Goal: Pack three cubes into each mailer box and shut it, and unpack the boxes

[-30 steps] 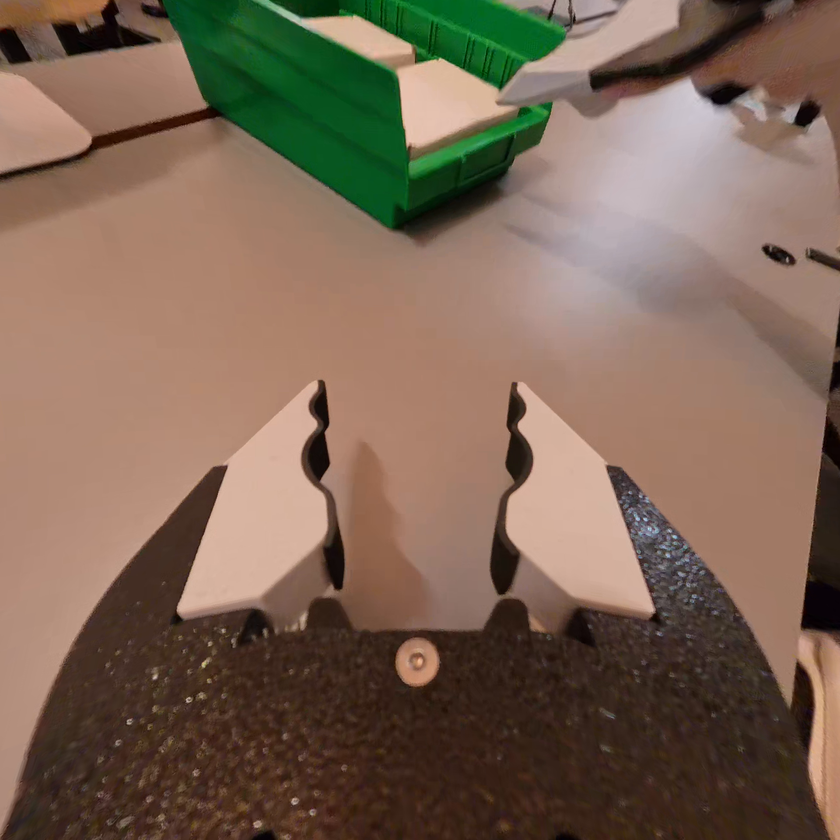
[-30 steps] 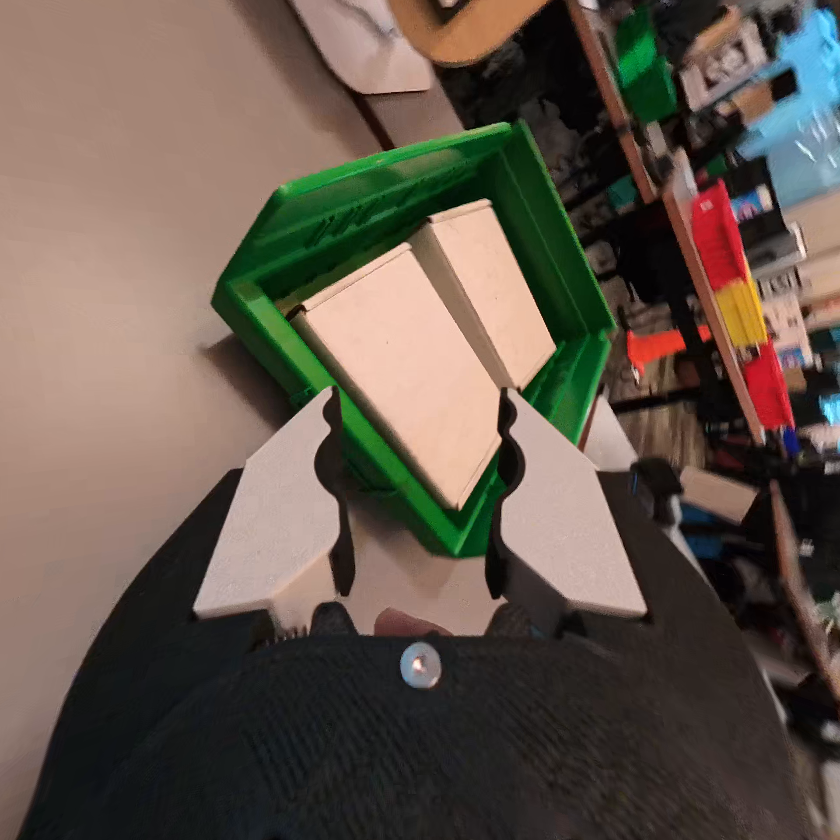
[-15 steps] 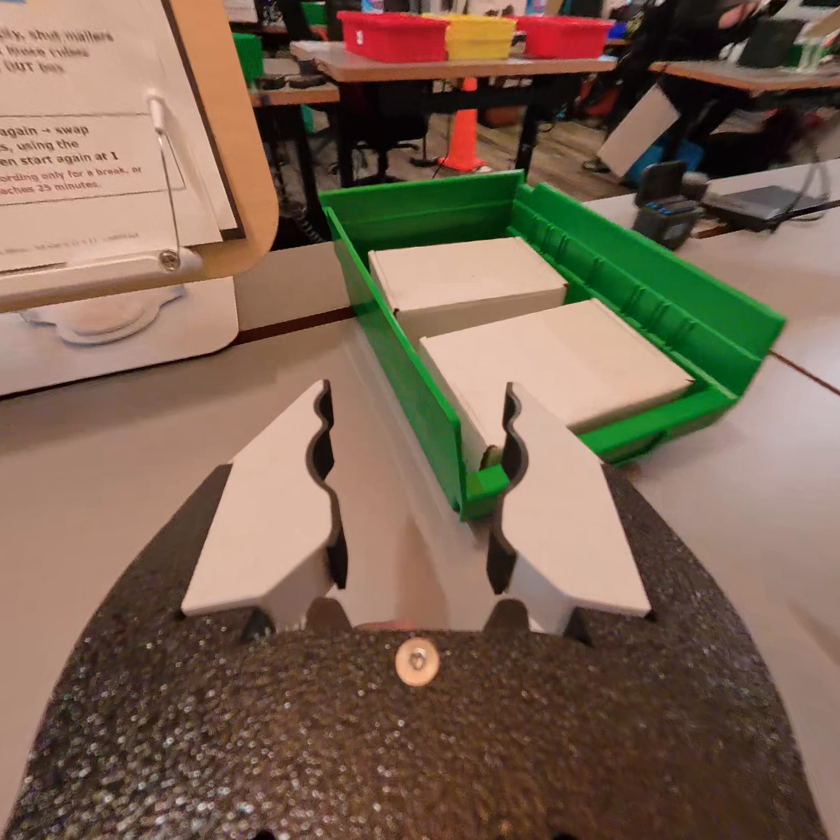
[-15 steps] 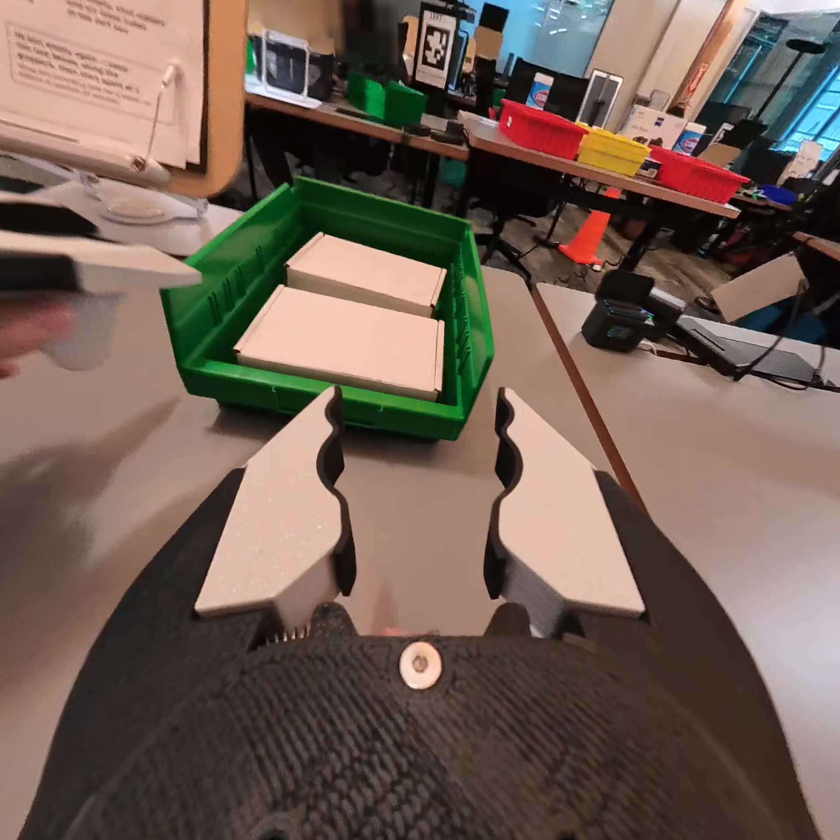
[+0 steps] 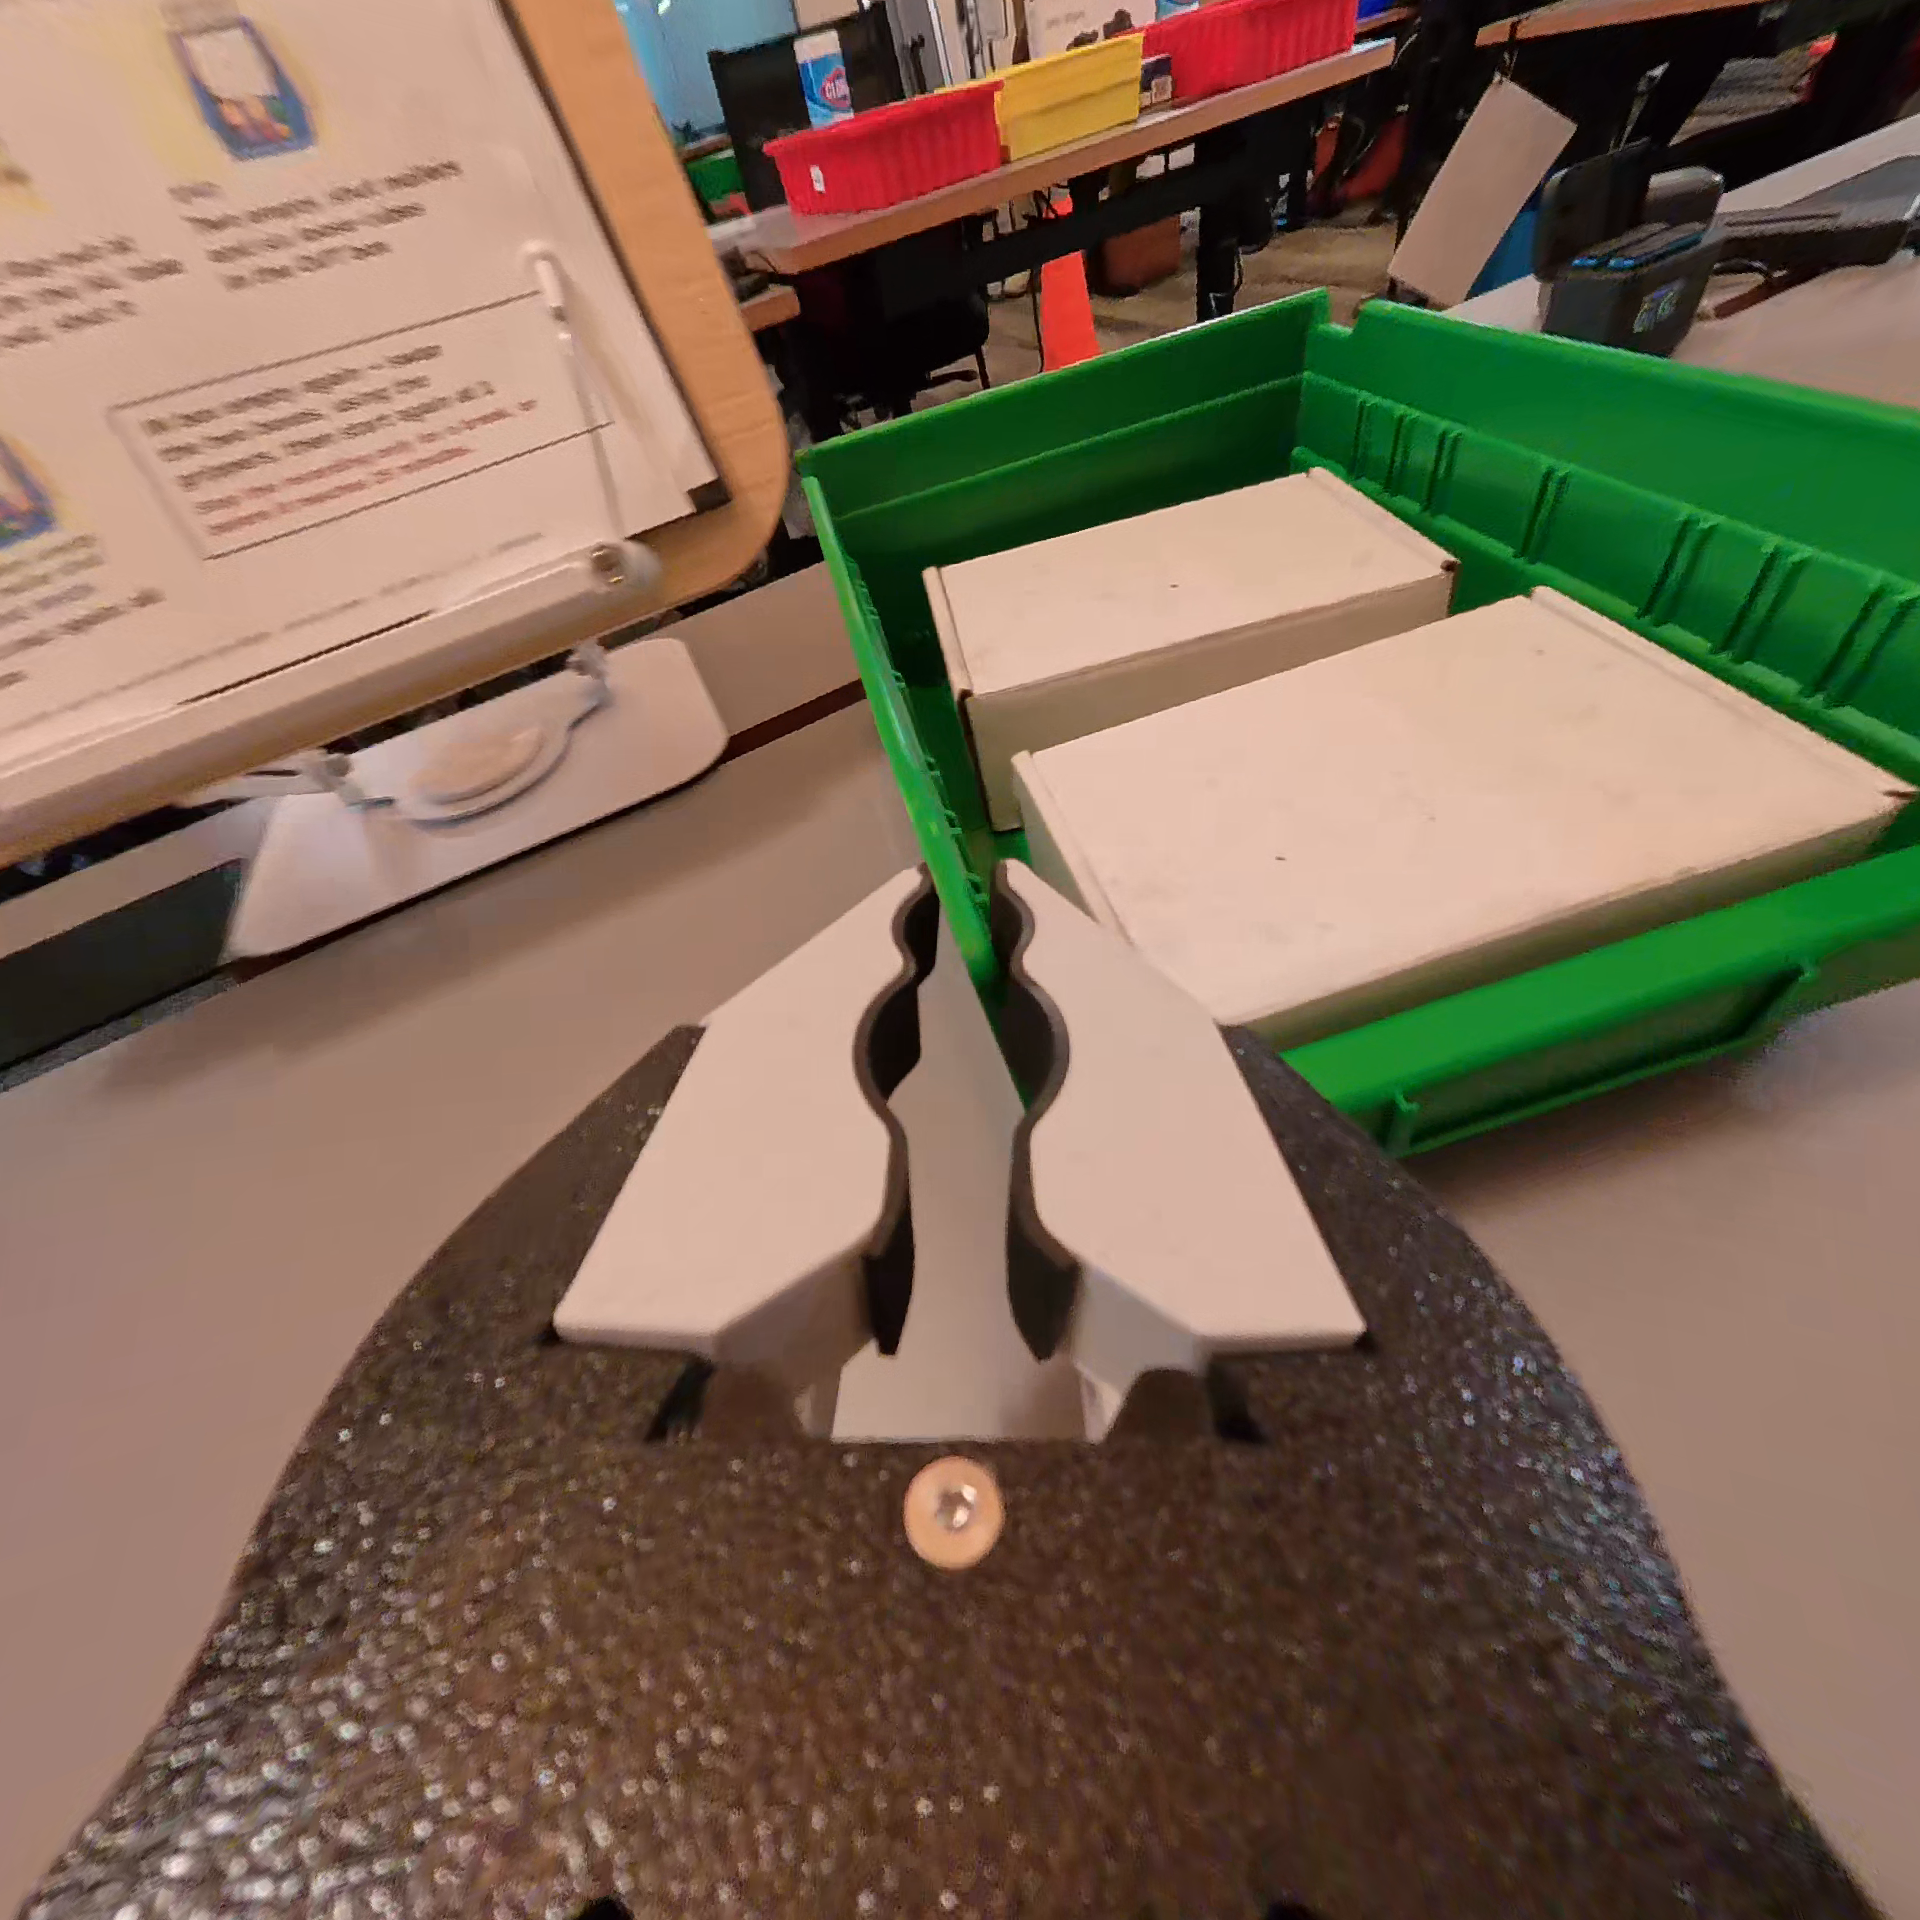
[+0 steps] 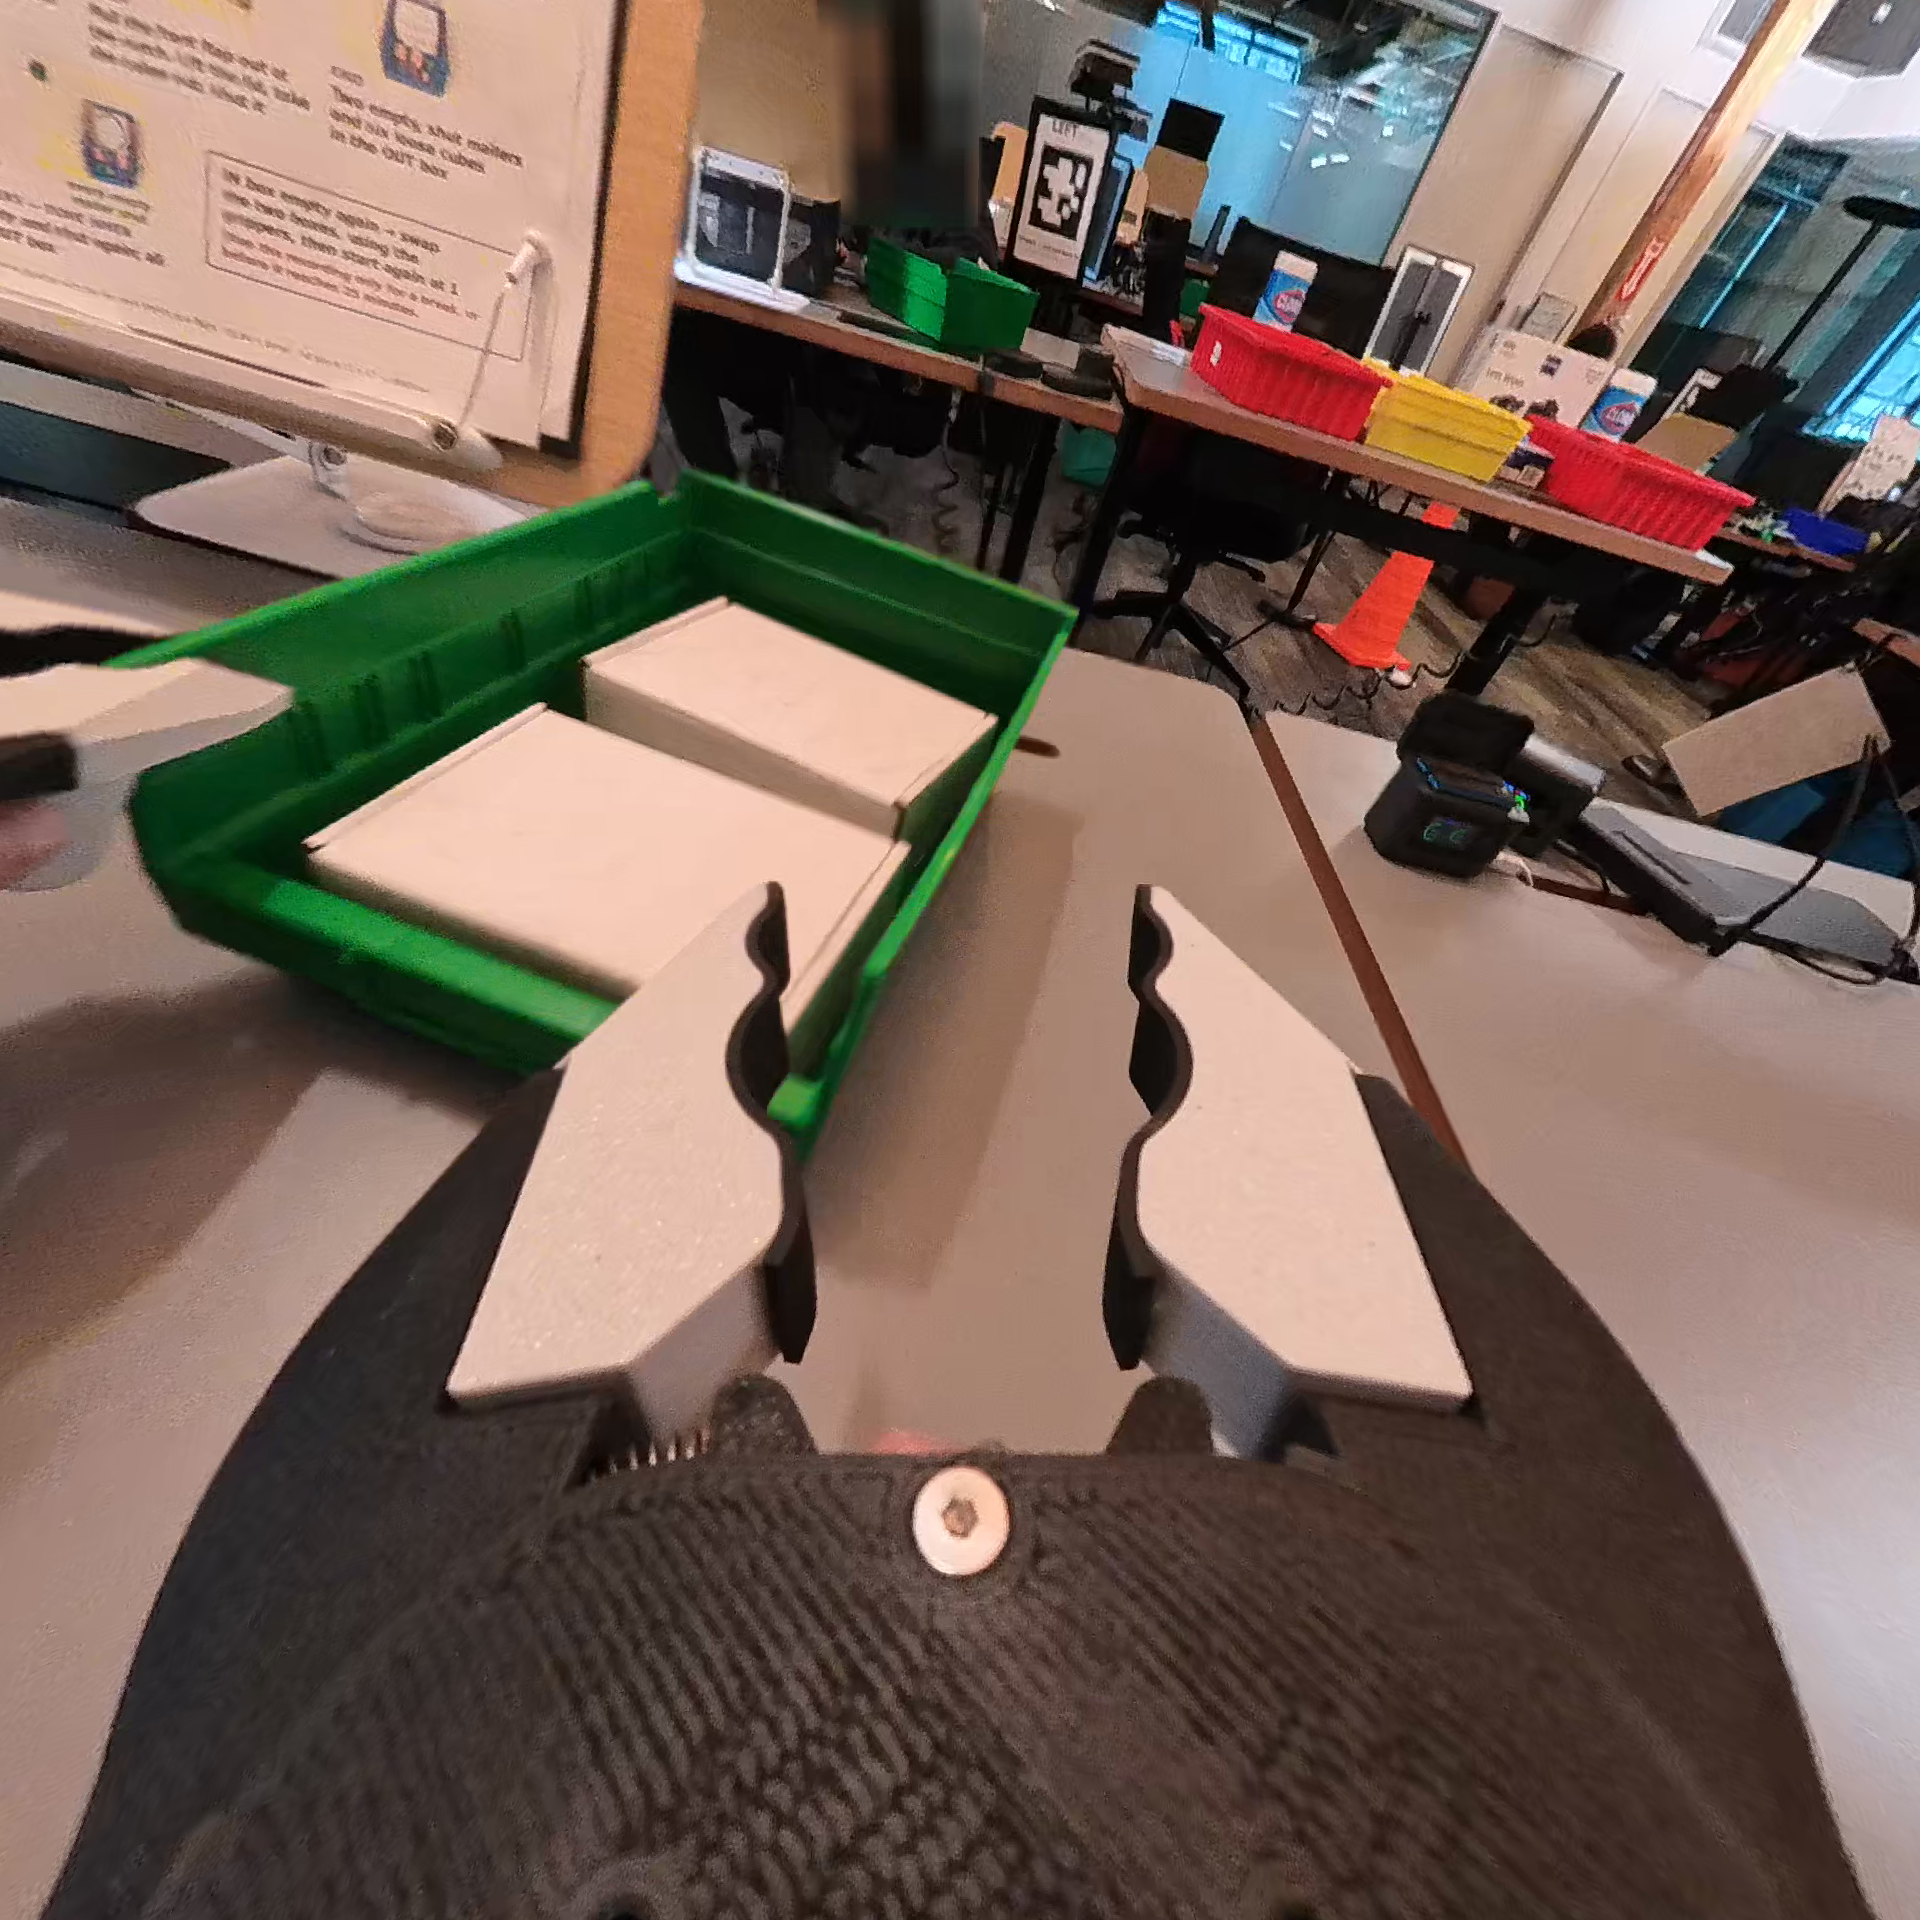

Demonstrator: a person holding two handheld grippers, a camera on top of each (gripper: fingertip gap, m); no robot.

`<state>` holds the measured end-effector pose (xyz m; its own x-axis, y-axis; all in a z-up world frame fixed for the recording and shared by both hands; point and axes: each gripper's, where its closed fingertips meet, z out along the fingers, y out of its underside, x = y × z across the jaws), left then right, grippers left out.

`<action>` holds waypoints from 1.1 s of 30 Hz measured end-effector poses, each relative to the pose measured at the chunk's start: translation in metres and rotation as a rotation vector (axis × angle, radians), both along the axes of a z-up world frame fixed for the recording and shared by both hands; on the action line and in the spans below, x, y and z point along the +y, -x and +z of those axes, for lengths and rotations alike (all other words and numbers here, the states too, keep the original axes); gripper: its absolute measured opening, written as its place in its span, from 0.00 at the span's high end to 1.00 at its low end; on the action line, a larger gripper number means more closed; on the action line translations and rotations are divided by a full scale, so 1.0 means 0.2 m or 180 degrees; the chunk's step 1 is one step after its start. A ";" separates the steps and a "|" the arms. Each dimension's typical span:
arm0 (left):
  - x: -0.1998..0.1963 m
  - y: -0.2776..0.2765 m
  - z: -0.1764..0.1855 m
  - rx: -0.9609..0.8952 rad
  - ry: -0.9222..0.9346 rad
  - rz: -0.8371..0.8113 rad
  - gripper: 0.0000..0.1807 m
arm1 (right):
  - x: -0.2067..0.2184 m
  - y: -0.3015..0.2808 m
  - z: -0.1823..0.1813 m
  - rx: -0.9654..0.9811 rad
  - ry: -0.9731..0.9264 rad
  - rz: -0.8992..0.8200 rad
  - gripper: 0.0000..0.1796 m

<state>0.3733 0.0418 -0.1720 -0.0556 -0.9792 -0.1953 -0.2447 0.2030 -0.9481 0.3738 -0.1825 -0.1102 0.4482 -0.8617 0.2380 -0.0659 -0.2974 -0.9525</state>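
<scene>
While the left gripper (image 5: 961, 914) pinches the green bin (image 5: 1621, 1023) by its thin left side wall, jaws narrowed onto it, the right gripper (image 6: 951, 935) gapes wide, holding nothing, beside the bin's right wall. Two shut white mailer boxes (image 5: 1455, 790) lie flat inside, one behind the other along the bin's long axis, which runs away from both cameras.

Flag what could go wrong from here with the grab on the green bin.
1. The left gripper pinches only the thin side wall of the green bin near its front corner, while the right gripper is open and off it. A one-sided pull could twist the bin or slip off.
2. The near mailer box and far mailer box lie loose inside, so tilting may slide them.
3. The document stand is close on the left, so a swing might hit it.
</scene>
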 end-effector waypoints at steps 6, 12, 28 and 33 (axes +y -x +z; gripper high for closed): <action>0.34 0.41 0.01 -0.0141 0.0189 0.0077 0.98 | 0.24 0.16 0.18 -0.0273 0.0017 0.0411 0.63; 0.46 0.69 0.01 -0.0192 0.0438 -0.0181 0.98 | 0.53 0.27 0.19 -0.0307 0.0162 0.0758 0.62; 0.78 0.91 0.03 -0.0424 0.0646 0.0588 0.97 | 0.71 0.25 0.05 -0.0149 0.0368 0.0907 0.62; 0.76 0.73 0.01 -0.0386 0.0847 0.0698 0.98 | 0.71 0.24 0.02 -0.0233 0.0639 0.0905 0.61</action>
<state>0.2276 0.1929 -0.1694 0.1691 -0.9827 0.0758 -0.1377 -0.0997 -0.9854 0.3252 -0.0403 -0.1056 0.6390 -0.6377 0.4302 0.1126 -0.4757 -0.8724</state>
